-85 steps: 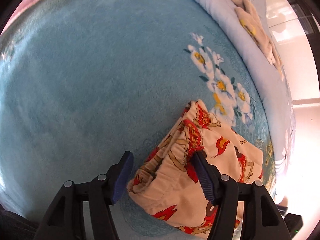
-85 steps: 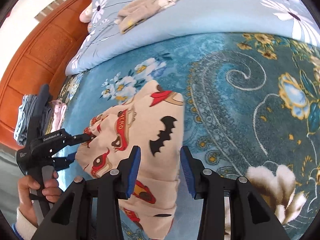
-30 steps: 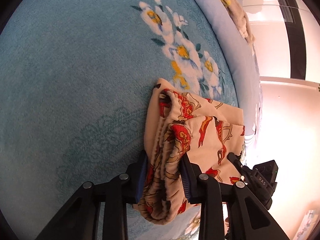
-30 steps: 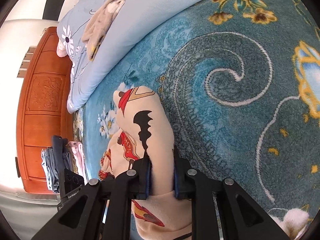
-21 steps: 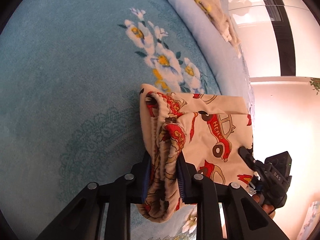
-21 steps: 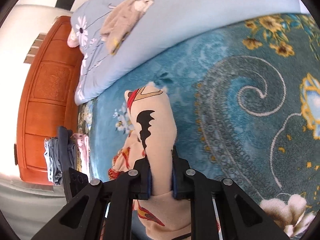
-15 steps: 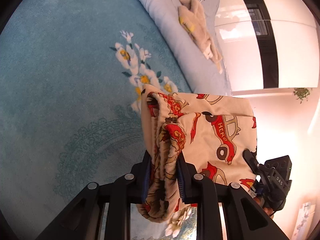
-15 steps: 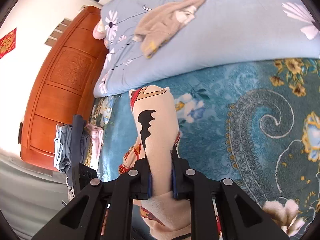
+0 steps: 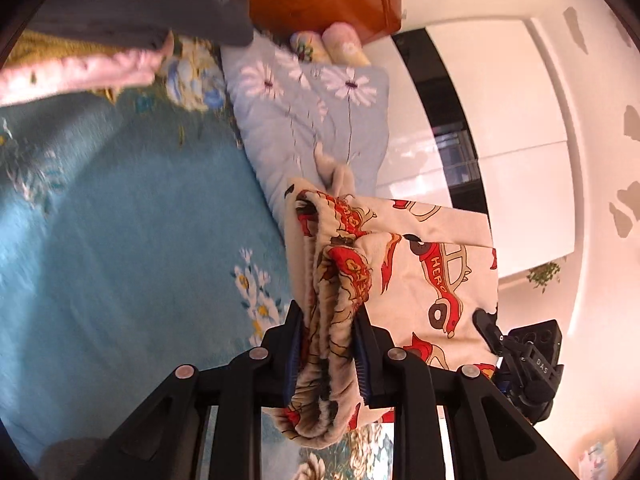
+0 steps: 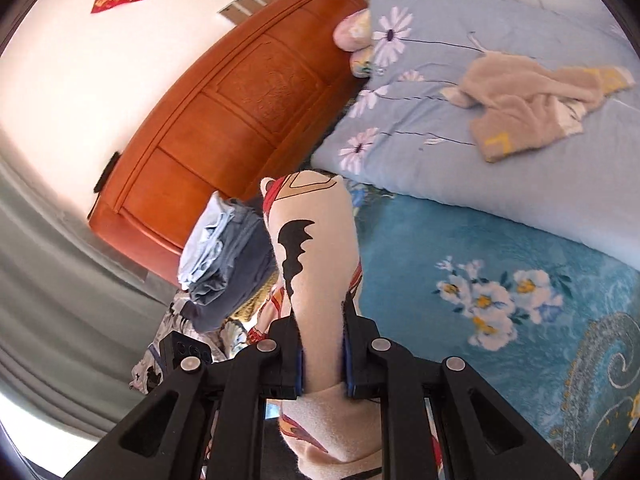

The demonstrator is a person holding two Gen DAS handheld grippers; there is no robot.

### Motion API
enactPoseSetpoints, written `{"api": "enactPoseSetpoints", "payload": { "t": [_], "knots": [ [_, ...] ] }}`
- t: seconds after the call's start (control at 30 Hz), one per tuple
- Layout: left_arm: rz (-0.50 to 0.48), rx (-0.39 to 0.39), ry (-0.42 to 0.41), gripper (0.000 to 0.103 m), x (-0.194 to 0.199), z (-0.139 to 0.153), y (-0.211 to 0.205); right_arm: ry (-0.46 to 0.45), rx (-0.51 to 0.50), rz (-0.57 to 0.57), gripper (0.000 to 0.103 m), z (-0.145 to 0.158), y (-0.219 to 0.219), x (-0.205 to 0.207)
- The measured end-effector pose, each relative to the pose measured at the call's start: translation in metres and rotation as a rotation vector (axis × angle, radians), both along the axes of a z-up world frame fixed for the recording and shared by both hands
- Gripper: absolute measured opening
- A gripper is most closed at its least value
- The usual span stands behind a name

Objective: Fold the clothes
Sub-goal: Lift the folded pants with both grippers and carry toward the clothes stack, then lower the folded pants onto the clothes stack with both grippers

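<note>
Two grippers, left gripper (image 9: 326, 350) and right gripper (image 10: 322, 364), each pinching folded printed pants (image 9: 420, 280) between your fingers, lifted above carpet (image 9: 120, 240). Fold done; placing on clothes stack (image 10: 228, 264) left.

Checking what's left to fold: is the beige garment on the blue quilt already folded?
No, the beige garment lies crumpled and spread on the blue quilt.

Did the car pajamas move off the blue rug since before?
Yes. The folded pajamas, clamped by both the left gripper and the right gripper, rose off the blue rug toward the clothes stack.
</note>
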State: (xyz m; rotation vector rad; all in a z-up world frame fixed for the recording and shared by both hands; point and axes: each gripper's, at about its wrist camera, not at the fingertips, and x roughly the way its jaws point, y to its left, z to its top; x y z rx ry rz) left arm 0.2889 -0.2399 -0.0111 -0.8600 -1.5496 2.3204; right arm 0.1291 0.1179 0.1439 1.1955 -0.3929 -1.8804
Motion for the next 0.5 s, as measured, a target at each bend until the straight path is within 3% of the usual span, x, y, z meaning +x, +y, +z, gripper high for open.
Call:
{"api": "enactPoseSetpoints", "payload": {
  "t": [0.17, 0.3, 0.5],
  "knots": [
    [0.171, -0.162, 0.099, 0.025, 0.05, 0.069, -0.088, 0.029, -0.076, 0.174, 0.015, 0.045, -0.108, 0.002],
    [0.283, -0.251, 0.125, 0.025, 0.083, 0.108, -0.163, 0.071, -0.116, 0.344, 0.015, 0.079, -0.212, 0.01],
    [0.399, -0.328, 0.085, 0.025, 0.093, 0.133, -0.264, 0.048, -0.098, 0.495, 0.015, 0.088, -0.35, 0.011]
  ]
}}
